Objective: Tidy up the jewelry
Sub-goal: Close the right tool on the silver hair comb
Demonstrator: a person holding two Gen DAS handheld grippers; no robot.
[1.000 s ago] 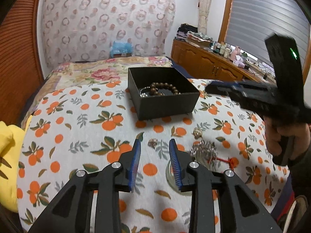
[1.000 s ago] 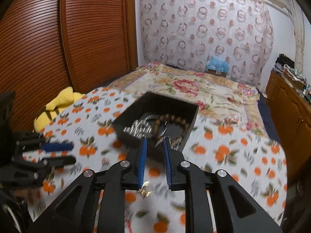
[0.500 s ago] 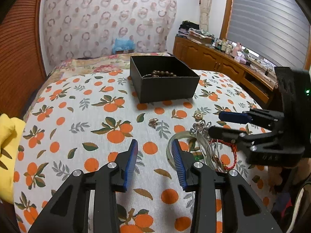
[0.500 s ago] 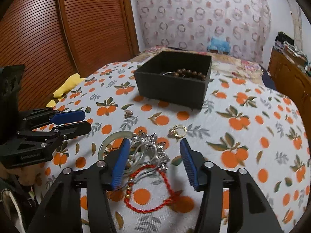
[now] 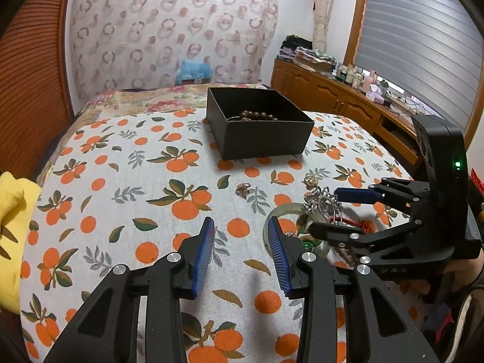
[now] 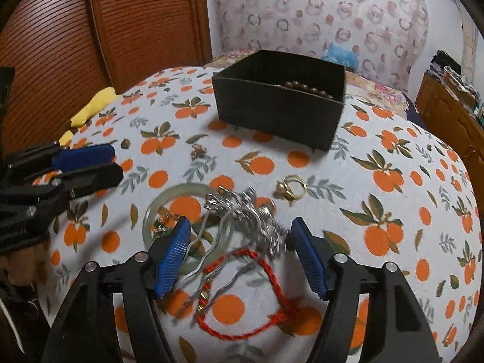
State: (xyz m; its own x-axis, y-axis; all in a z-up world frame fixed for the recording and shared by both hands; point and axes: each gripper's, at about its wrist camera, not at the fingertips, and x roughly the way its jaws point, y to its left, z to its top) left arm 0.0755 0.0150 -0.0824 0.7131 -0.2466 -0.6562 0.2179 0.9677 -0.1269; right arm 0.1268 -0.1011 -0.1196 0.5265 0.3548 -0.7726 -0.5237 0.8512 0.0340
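A black open box (image 5: pixel 260 139) (image 6: pixel 278 115) stands on the orange-print cloth and holds a brown bead bracelet (image 5: pixel 257 115) (image 6: pixel 308 89). Nearer lies a heap: a pale jade bangle (image 6: pixel 178 188) (image 5: pixel 284 208), tangled silver pieces (image 6: pixel 251 214) and a red cord bracelet (image 6: pixel 272 275). A gold ring (image 6: pixel 292 186) (image 5: pixel 310 179) and a small charm (image 6: pixel 198 150) (image 5: pixel 243 187) lie apart. My right gripper (image 6: pixel 241 233) (image 5: pixel 328 211) hangs low over the heap, its jaws opening, silver pieces between them, untouched by the pads. My left gripper (image 5: pixel 240 227) (image 6: pixel 116 163) is open over bare cloth, left of the bangle.
The cloth covers a rounded surface that drops off at its sides. A yellow cushion (image 5: pixel 12 227) lies at the left edge. Brown slatted doors (image 6: pixel 121 30) stand on the left, a wooden cabinet (image 5: pixel 332 103) with clutter on the right.
My right gripper came down from above the box to the jewelry heap, and its jaws spread from nearly shut to wide. My left gripper stayed where it was.
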